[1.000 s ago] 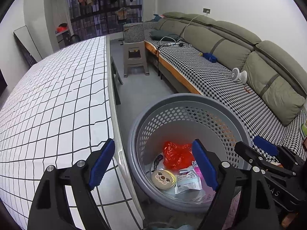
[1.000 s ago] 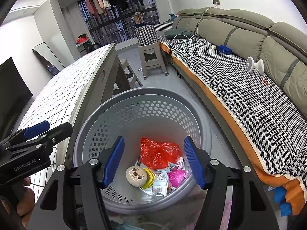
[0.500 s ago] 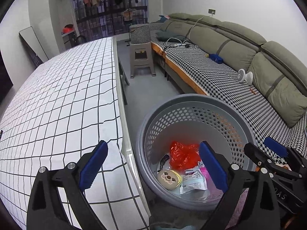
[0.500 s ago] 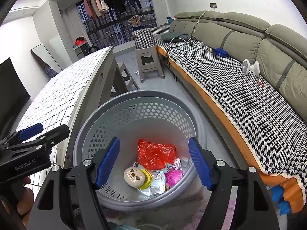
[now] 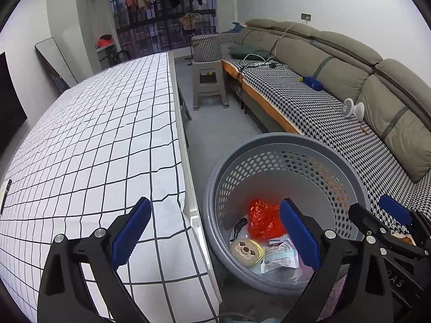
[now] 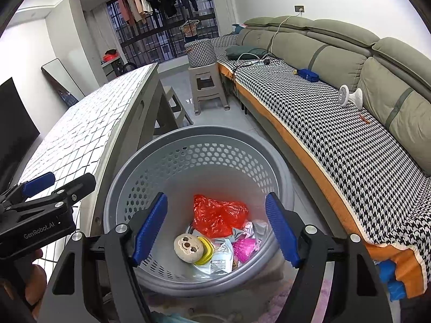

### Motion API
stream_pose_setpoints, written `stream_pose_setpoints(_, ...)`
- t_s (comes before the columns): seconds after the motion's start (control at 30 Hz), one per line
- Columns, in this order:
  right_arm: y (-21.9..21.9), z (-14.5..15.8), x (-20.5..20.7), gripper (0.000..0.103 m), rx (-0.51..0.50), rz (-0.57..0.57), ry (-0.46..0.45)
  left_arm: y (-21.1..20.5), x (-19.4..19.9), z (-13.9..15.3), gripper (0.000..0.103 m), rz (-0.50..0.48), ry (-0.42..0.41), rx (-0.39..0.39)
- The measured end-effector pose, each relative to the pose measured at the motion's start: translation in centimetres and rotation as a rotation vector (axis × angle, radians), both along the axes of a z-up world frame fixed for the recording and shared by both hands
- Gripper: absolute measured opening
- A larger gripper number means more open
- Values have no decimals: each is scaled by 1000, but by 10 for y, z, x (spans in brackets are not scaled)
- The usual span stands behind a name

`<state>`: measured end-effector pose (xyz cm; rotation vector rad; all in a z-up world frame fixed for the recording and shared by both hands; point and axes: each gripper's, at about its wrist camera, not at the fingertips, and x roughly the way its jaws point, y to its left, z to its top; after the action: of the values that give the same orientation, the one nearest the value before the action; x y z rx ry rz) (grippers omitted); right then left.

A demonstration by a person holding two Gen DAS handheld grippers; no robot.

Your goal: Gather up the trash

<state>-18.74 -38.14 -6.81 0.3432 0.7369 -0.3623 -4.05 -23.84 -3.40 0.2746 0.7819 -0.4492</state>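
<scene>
A grey perforated basket (image 5: pixel 285 140) (image 6: pixel 210 134) stands on the floor between table and sofa. Inside lie a red plastic bag (image 5: pixel 262 219) (image 6: pixel 218 215), a round tan face-shaped item (image 5: pixel 246 249) (image 6: pixel 187 247), a pink wrapper (image 6: pixel 243 246) and pale wrappers (image 5: pixel 280 258). My left gripper (image 5: pixel 212 235) is open and empty, above the table's corner and the basket's left rim. My right gripper (image 6: pixel 216 231) is open and empty, above the basket's inside. Each gripper also shows at the other view's edge, the right gripper (image 5: pixel 388 218) and the left gripper (image 6: pixel 51 185).
A table with a white grid cloth (image 5: pixel 94 140) (image 6: pixel 89 126) runs along the left. A sofa with a houndstooth cover (image 5: pixel 323 107) (image 6: pixel 336 123) runs along the right. A grey stool (image 5: pixel 208 86) (image 6: pixel 207 86) stands on the floor beyond the basket.
Both grippers have drawn back and up from the basket, which now looks smaller and lower. The left view has shifted over the table. Both stay open and empty.
</scene>
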Motion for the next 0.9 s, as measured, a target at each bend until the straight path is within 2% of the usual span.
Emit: stream_pose_setpoints(0.9,-1,0,0,73,4,-2,-1,-4,0,-5,97,16,7,19)
